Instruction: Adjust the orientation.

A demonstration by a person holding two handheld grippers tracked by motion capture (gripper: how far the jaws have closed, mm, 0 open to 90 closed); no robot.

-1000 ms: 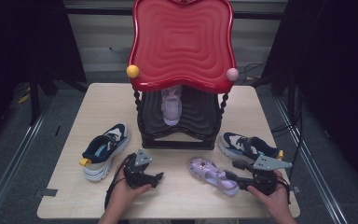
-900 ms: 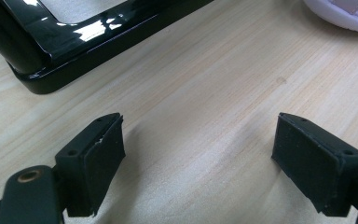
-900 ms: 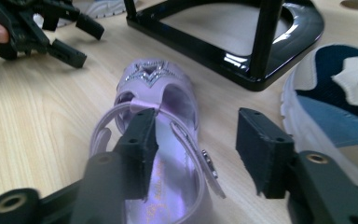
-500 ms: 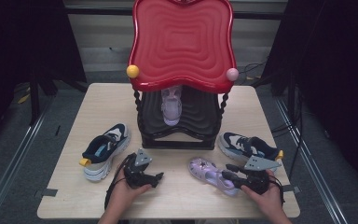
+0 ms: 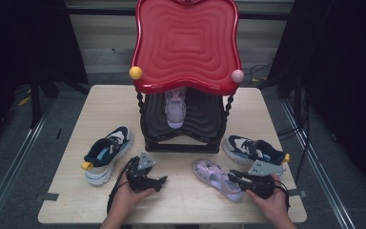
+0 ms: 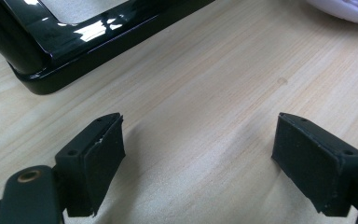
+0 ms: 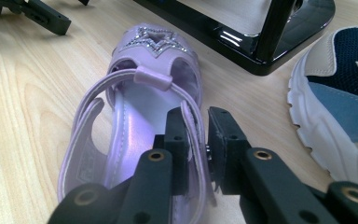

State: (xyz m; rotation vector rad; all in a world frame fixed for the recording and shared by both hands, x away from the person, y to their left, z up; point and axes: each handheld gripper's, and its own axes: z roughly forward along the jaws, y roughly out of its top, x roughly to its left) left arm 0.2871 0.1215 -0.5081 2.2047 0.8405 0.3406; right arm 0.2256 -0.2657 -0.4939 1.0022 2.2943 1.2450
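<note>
Now | lilac sandal (image 7: 135, 116) | glittery star toe | flat on table (image 7: 23, 93)

Red shelf top (image 5: 187, 45) hides most of the second sandal (image 5: 175, 107)

Dead centre on the pale wooden table (image 5: 95, 105) stands a glossy black two-tier rack (image 5: 183, 138) with twisted posts and a wavy red top (image 5: 187, 45), a yellow ball (image 5: 135, 73) and a pink ball (image 5: 237, 76) at its front corners. At nine o'clock of the rack, a navy-and-white sneaker (image 5: 106, 153). At three o'clock, its matching sneaker (image 5: 253, 150). A lilac sandal (image 5: 175, 109) sits inside the rack.
</note>
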